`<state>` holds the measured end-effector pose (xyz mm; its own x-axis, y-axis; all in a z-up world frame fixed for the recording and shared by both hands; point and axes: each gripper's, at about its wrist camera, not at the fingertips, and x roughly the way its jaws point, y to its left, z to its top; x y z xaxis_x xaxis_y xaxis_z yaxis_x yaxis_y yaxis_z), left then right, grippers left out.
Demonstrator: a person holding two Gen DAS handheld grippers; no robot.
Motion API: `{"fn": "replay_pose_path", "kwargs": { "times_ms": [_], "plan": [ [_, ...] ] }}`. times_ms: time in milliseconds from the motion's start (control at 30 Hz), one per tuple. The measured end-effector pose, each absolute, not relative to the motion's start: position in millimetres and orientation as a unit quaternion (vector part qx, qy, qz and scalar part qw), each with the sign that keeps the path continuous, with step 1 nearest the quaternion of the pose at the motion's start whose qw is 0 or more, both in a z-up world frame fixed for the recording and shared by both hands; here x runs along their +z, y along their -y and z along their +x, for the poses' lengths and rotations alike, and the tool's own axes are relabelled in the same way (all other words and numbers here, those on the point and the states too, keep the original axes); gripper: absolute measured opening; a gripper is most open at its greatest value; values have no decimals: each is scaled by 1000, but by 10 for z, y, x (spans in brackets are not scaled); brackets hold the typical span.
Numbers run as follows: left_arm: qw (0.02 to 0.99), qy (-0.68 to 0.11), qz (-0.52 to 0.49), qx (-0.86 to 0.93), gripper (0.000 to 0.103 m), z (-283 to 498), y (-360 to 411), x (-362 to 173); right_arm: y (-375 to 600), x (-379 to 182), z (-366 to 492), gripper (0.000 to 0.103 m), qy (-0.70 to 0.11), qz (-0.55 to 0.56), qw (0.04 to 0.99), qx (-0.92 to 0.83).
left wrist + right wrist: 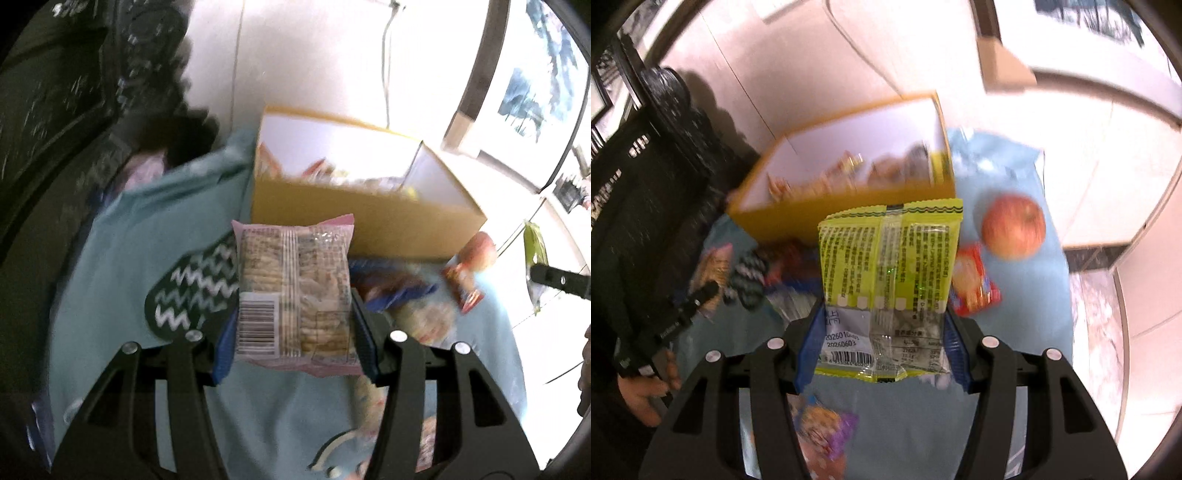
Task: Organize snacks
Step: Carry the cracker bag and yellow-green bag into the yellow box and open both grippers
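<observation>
Yellow cardboard box (365,206) stands straight ahead of both grippers, open top showing snacks. Left gripper (293,354) has its jaws clamped on a pink cracker packet (293,291), long axis pointing boxward; right gripper (882,350) likewise grips a green packet (886,266). Neither looks clearly nearer.

A light-blue cloth (1015,325) carries a yellow box (849,199), an apple (1013,228) and loose snack packets (973,286).
</observation>
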<state>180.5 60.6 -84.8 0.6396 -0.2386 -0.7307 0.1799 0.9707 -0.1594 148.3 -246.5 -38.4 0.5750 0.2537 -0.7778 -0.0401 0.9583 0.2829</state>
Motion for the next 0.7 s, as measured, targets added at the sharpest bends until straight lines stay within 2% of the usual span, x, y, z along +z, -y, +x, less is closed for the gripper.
{"fn": "replay_pose_path", "kwargs": {
  "times_ms": [233, 467, 567, 667, 700],
  "plan": [
    [923, -359, -28, -135, 54, 2211, -356, -267, 2384, 239, 1898, 58, -409, 86, 903, 99],
    [929, -343, 3, -137, 54, 2632, -131, 48, 2312, 447, 2373, 58, -395, 82, 910, 96],
    [917, -373, 25, -141, 54, 2674, -152, -113, 2271, 436, 2362, 58, -394, 90, 908, 106],
    [906, -402, 31, -129, 55, 2491, -318, -555, 2250, 283, 2276, 58, -408, 97, 901, 114],
    [897, -425, 20, -119, 61, 2417, -414, -810, 2249, 215, 2244, 58, -414, 101, 897, 115]
  ]
}}
